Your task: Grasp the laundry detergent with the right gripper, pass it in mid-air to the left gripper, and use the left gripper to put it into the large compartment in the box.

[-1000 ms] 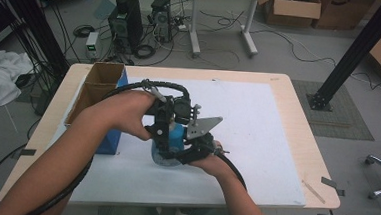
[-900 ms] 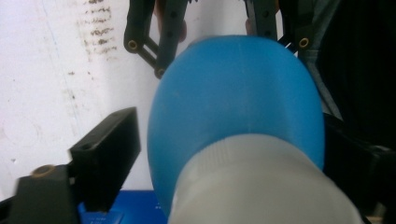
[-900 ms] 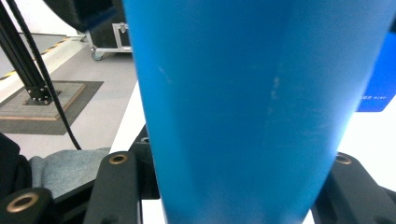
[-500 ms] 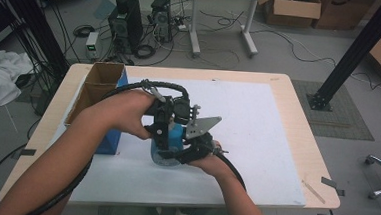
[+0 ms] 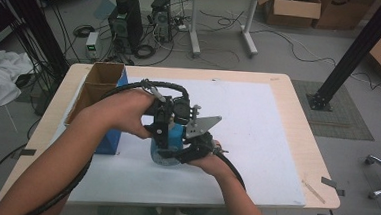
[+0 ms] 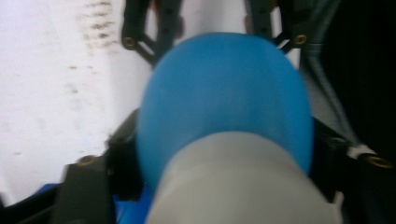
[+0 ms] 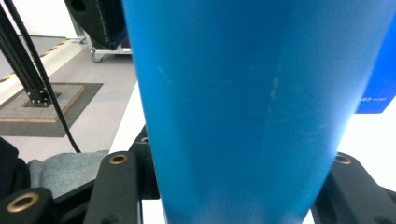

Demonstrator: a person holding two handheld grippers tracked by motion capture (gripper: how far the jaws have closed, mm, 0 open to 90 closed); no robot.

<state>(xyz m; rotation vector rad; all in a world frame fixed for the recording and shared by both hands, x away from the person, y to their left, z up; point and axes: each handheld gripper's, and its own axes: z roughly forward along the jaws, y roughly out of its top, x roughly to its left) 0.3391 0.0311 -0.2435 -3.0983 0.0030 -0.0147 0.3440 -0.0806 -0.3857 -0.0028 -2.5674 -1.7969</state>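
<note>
Jaws of the right gripper (image 5: 188, 150) are clamped on the body of a blue bottle (image 5: 171, 146); in the right gripper view the blue wall (image 7: 252, 107) is seen pressed between both black jaws, from 7 o'clock to 5 o'clock of the frame. Jaws of the left gripper (image 5: 164, 136) have just been closing, with the grey cap (image 6: 243, 182) of the bottle between them. In the left gripper view the cap is seen at 6 o'clock, with the blue shoulder (image 6: 224, 93) bulging above it and the black jaws flanking it at 8 and 4 o'clock. Contact of the pads with the cap looks made, narrow grip, though the frame is blurred.

In the high view the bottle is placed near the centre of the white mat (image 5: 257, 121), slightly toward 7 o'clock, standing on it with its base just visible under the grippers. Left gripper is brought in from above at 10 o'clock of the bottle, right gripper from 5 o'clock, low on the body. The grey three-cornered plate (image 5: 202, 126) is seen at 2 o'clock of the bottle.

A blue-sided cardboard box (image 5: 101, 99), open at the top, is set at 9 o'clock of the bottle, near the left edge of the tabletop (image 5: 298, 109). Both forearms are entered from 6 to 7 o'clock.
</note>
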